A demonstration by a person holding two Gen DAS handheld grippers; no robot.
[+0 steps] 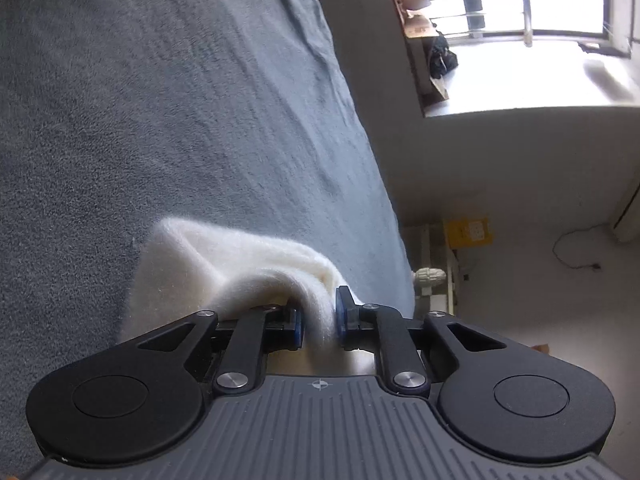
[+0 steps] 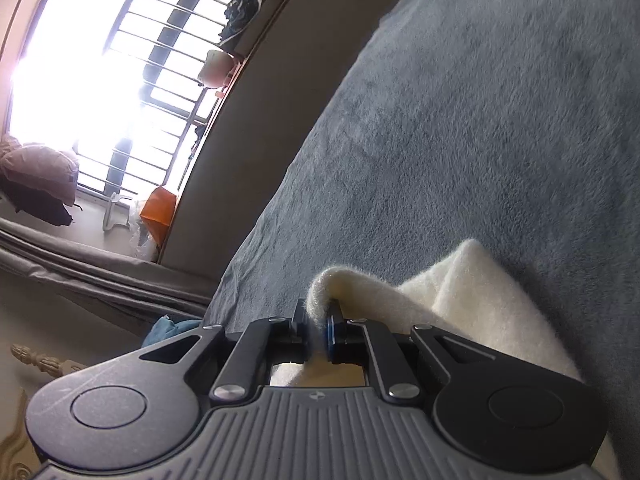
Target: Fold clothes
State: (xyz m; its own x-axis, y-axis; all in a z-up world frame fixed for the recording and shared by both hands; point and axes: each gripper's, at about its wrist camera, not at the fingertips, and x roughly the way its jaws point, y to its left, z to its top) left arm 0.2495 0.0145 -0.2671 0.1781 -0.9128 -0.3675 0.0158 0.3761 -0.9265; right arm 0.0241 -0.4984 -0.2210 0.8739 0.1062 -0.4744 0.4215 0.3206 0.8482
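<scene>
Two grippers' fingers point(image 1: 297, 328) point(image 2: 332, 330) pinching white fleece garment point(image 1: 224, 264) edges, grey blanket point(image 1: 160, 100) spreading bare beyond

Open grey blanket point(image 1: 180, 120) lies ahead of both grippers; only the white garment point(image 2: 480, 300) lies nearby.

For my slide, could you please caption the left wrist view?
Left gripper shut on a fold of white cloth, above a grey blanket.

The right claw point(image 2: 318, 326) pinches a white fleece garment point(image 2: 472, 300) over grey bedding point(image 2: 480, 120).
</scene>
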